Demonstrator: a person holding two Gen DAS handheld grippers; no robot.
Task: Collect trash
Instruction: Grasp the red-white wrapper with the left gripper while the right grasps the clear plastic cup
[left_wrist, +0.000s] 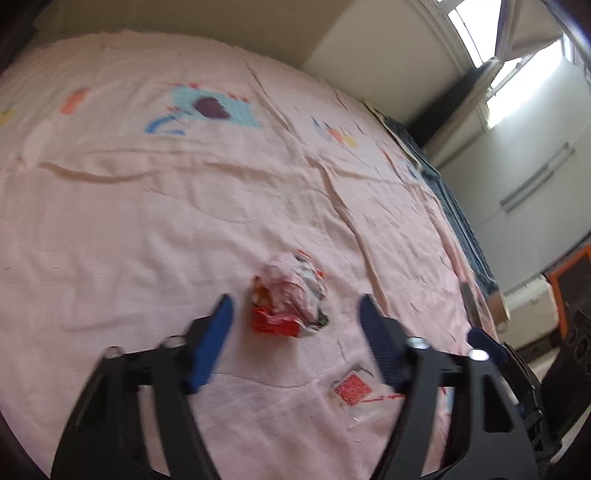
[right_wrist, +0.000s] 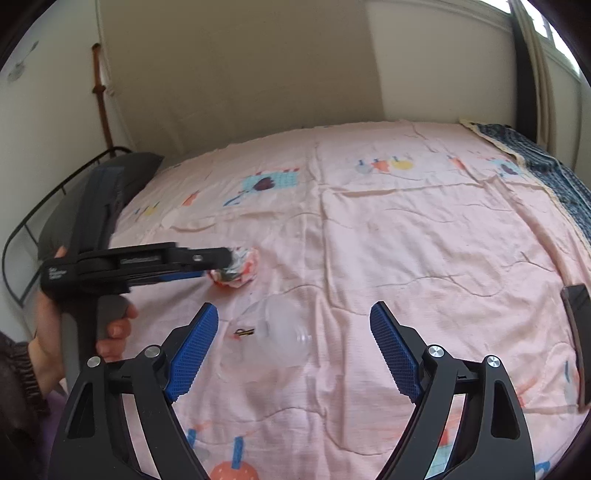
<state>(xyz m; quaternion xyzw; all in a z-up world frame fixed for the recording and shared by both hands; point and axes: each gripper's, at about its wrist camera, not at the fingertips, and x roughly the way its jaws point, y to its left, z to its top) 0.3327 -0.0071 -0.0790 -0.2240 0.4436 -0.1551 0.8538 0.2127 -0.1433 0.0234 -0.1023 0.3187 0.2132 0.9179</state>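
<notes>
On pink quilt: crumpled wrapper between left tool pads, seemingly untouched; right tool open, empty.

Counted on the pink quilt: one crumpled wrapper, one flat red packet, one clear plastic cup, one dark phone.

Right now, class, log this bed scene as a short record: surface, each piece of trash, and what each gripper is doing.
surface: pink bedspread
trash 1: crumpled wrapper, between the left gripper's open fingers, not yet pinched
trash 2: clear plastic cup, lying on its side ahead of the right gripper
trash 3: small red packet, flat
left gripper: open, jaws around the wrapper
right gripper: open, empty
</notes>
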